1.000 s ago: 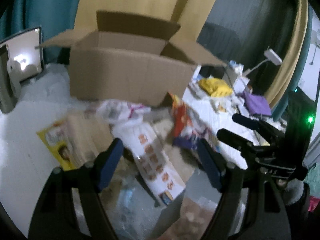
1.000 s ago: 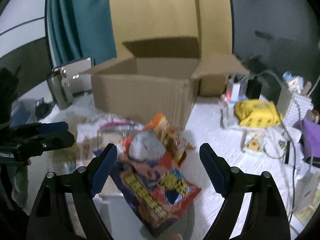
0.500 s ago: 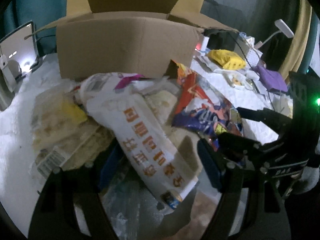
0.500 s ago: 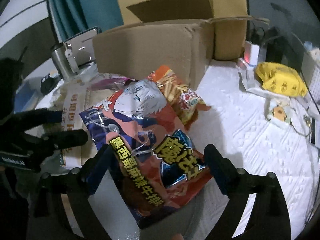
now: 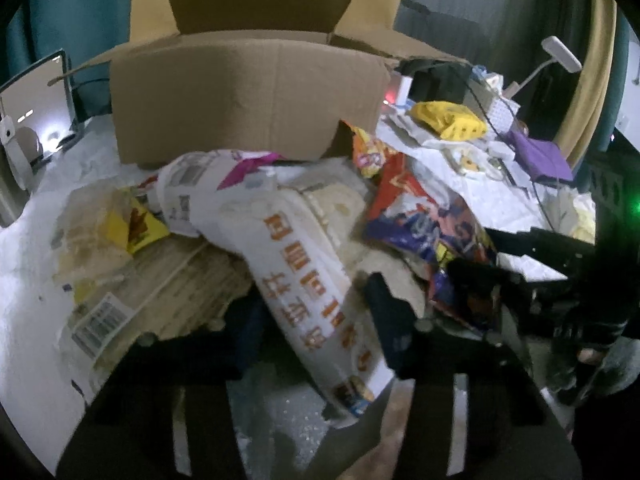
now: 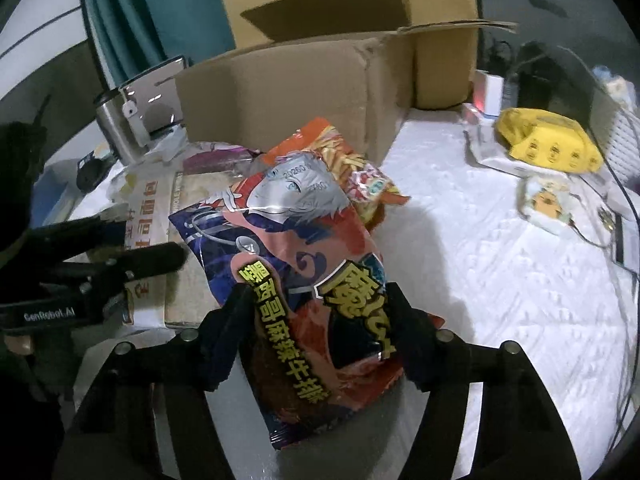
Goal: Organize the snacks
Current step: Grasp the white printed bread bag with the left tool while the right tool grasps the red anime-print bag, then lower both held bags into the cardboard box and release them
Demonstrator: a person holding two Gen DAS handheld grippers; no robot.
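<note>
1. Right gripper [image 6: 320, 320]: jaws closing around the red anime snack bag [image 6: 308, 264], pads at its sides; a second ago the bag lay loose between wide jaws.
2. Left gripper [image 5: 316, 312]: jaws closing on the white bread pack [image 5: 304, 276], pads touching it; earlier it hovered above.
3. Both packs lie in the snack pile in front of the cardboard box [image 5: 248, 96], which now looks nearer.

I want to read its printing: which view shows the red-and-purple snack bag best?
The right wrist view: the red-and-purple snack bag fills the centre, front facing up. The left wrist view shows it sideways, partly hidden by the other tool.
</note>
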